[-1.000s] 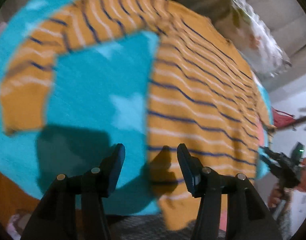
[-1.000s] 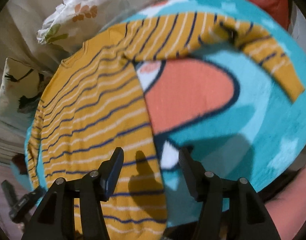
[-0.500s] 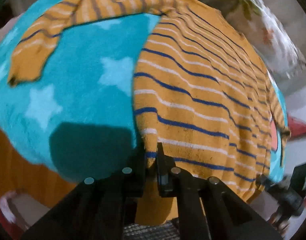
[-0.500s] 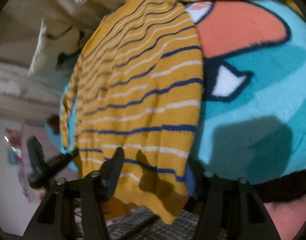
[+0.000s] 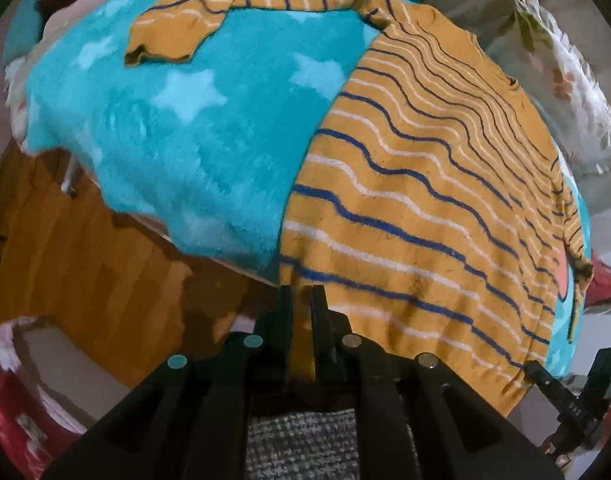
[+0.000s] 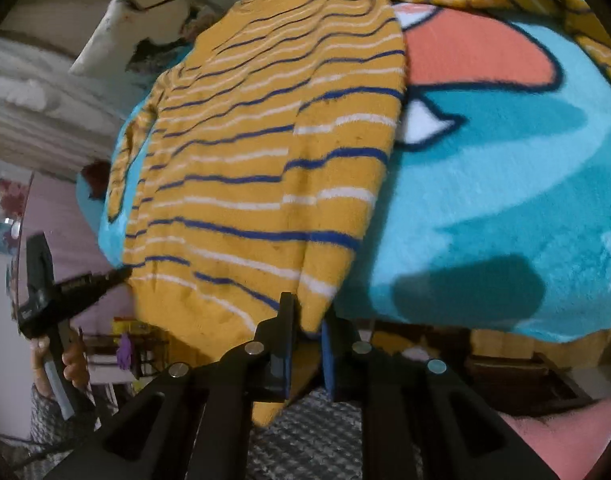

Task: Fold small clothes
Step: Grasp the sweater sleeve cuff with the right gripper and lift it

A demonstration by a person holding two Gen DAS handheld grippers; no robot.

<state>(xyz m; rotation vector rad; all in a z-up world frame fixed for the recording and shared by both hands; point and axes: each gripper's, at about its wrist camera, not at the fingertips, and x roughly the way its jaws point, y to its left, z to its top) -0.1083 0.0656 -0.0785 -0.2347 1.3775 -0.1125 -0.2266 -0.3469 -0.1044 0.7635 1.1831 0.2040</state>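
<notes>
A mustard sweater (image 5: 425, 200) with blue and white stripes lies flat on a turquoise blanket (image 5: 185, 140), one sleeve (image 5: 177, 36) stretched out to the far left. My left gripper (image 5: 303, 294) is shut on the hem's left corner at the bed's near edge. In the right wrist view the sweater (image 6: 265, 140) fills the middle. My right gripper (image 6: 307, 314) is closing its jaws, and they pinch the hem's right corner. Each view shows the other gripper at the opposite hem corner: the right gripper (image 5: 531, 368) and the left gripper (image 6: 119, 274).
Floral pillows (image 5: 565, 92) lie beyond the sweater's collar. The blanket (image 6: 505, 200) bears a large orange and white cartoon figure. A wooden bed side (image 5: 105, 260) drops below the blanket's edge, with a red and white bin (image 5: 9, 400) beside it. A person's hand (image 6: 73, 360) holds the left gripper.
Both grippers came down to the sweater's hem corners and went from wide open to closed on the cloth. The hem now hangs off the bed's near edge.
</notes>
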